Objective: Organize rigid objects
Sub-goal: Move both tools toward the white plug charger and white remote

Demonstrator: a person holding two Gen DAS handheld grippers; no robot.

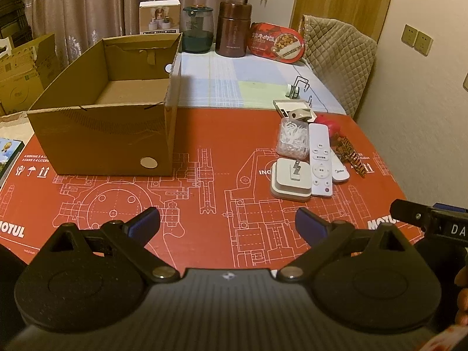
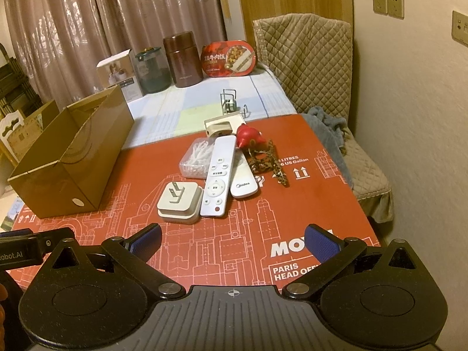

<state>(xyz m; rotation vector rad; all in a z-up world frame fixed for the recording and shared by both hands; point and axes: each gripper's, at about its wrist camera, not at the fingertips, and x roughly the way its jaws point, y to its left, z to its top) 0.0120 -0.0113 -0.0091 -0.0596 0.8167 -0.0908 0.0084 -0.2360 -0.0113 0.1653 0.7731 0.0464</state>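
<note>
Red printed mat [image 1: 222, 181] over checked tablecloth [image 1: 234, 87]; cardboard box [image 1: 105, 134] at 10 o'clock, curtains [image 1: 87, 5] behind. Left gripper [image 1: 227, 222] and right gripper [image 2: 233, 239] spread apart, nothing between.

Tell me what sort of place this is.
Probably a room in a home: pinkish patterned curtains hang behind, a quilted beige chair cover stands by the wall, and two white remote controls lie on the red printed table covering.

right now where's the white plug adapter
In both wrist views the white plug adapter lies prongs-up on the red mat, at the near end of the cluster, against the left side of the long white remote, right of the cardboard box.
</note>
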